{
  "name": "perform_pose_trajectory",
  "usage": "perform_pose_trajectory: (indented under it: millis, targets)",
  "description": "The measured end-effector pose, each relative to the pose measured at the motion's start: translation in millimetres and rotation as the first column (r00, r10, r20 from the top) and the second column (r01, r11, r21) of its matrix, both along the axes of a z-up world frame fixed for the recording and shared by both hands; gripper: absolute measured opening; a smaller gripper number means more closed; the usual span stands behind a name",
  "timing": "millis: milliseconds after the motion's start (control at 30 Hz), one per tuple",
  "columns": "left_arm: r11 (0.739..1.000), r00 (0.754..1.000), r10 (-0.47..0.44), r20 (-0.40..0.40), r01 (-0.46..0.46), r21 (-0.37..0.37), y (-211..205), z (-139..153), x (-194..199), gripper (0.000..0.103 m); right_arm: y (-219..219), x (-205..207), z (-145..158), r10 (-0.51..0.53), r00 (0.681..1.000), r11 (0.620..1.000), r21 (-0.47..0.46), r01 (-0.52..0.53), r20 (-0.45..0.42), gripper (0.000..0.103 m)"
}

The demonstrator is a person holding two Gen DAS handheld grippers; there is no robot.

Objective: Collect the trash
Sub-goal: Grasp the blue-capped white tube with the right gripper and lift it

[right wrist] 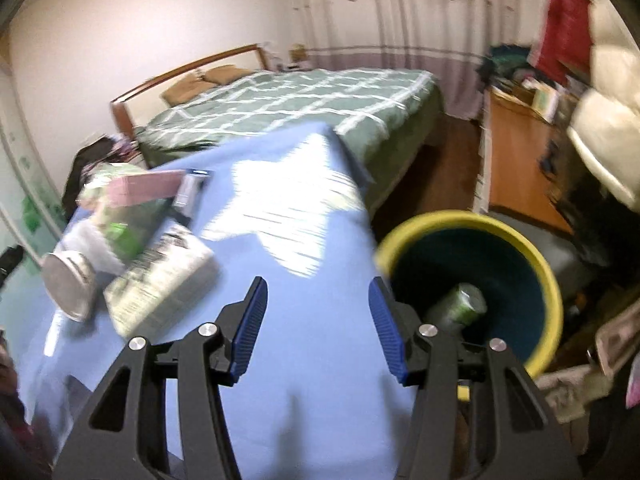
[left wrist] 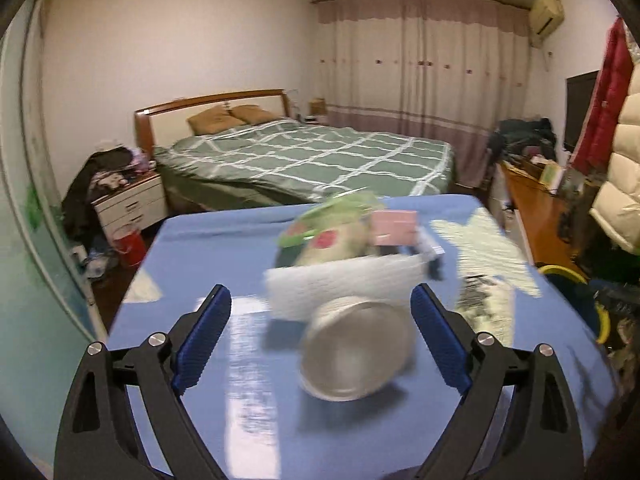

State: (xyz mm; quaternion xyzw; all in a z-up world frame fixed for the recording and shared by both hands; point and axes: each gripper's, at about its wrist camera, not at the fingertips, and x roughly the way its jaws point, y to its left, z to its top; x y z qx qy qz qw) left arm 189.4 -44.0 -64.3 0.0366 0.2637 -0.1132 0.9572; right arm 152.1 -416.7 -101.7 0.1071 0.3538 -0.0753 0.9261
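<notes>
A pile of trash lies on the blue table (left wrist: pixel 208 248). A silver can (left wrist: pixel 356 352) lies on its side, its end toward me, between the open fingers of my left gripper (left wrist: pixel 320 300), untouched. Behind it are a white packet (left wrist: pixel 344 284), a green wrapper (left wrist: pixel 332 224) and a pink box (left wrist: pixel 394 226). In the right wrist view the same can (right wrist: pixel 68 286), a printed carton (right wrist: pixel 160 280) and the pink box (right wrist: pixel 144 186) lie at the left. My right gripper (right wrist: pixel 318 292) is open and empty over the table edge, beside a yellow-rimmed bin (right wrist: pixel 548 280) holding a green can (right wrist: pixel 460 308).
A bed with a green checked cover (left wrist: pixel 312 160) stands behind the table. A white nightstand (left wrist: pixel 132 204) and a red bucket (left wrist: pixel 130 246) are at the left. A wooden desk (left wrist: pixel 536 208) with clutter and hanging coats (left wrist: pixel 616 160) are at the right.
</notes>
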Motion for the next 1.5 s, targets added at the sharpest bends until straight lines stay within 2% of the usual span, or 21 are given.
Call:
perform_pose_trajectory:
  millis: [133,300,400,533,633,767,900,967,1000,1033,1133,1300,1500]
  targets:
    - [0.999,1.0,0.01,-0.022,-0.011,-0.05,22,-14,6,0.09,40,30,18,0.074,0.997,0.997,-0.021,-0.074,0.025,0.05]
    - [0.993,0.998,0.02,-0.062,-0.027,-0.114,37,-24,15,0.091,79,77,19,0.144,0.99,0.989,-0.032,-0.144,0.011,0.05]
    - [0.99,0.998,0.016,-0.06,-0.025,-0.138,42,-26,14,0.091,89,118,16,0.178,0.983,0.984,-0.017,-0.179,-0.03,0.05]
    - [0.992,0.998,0.017,-0.054,-0.023,-0.128,28,-23,11,0.092,98,176,8,0.2,0.973,0.978,-0.03,-0.205,-0.116,0.05]
    - [0.99,0.998,0.004,-0.061,-0.012,-0.137,28,-23,9,0.092,106,207,-4,0.202,0.964,0.976,-0.05,-0.213,-0.17,0.05]
    - [0.99,0.998,-0.007,-0.06,-0.001,-0.138,26,-25,8,0.092,112,239,-24,0.215,0.945,0.974,-0.017,-0.227,-0.247,0.05]
    - [0.99,0.997,-0.024,-0.069,0.014,-0.141,23,-27,9,0.092,119,256,-39,0.207,0.934,0.973,-0.038,-0.227,-0.292,0.05]
    - [0.99,0.997,-0.031,-0.071,0.021,-0.137,21,-28,7,0.092,120,264,-47,0.216,0.922,0.973,-0.004,-0.229,-0.321,0.046]
    - [0.991,0.997,-0.033,-0.07,0.023,-0.134,20,-28,7,0.092,119,265,-45,0.215,0.925,0.974,0.0,-0.226,-0.314,0.04]
    - [0.991,0.997,-0.034,-0.069,0.024,-0.132,18,-28,6,0.092,119,266,-45,0.215,0.923,0.974,0.003,-0.226,-0.319,0.03]
    - [0.991,0.997,-0.036,-0.066,0.028,-0.127,16,-28,5,0.092,116,264,-45,0.215,0.923,0.975,0.011,-0.223,-0.318,0.018]
    - [0.992,0.997,-0.037,-0.067,0.029,-0.125,16,-29,6,0.092,106,247,-36,0.224,0.935,0.974,0.041,-0.222,-0.276,0.017]
    - [0.992,0.996,-0.048,-0.072,0.039,-0.123,14,-30,5,0.092,84,201,-4,0.223,0.956,0.975,0.04,-0.219,-0.189,0.018]
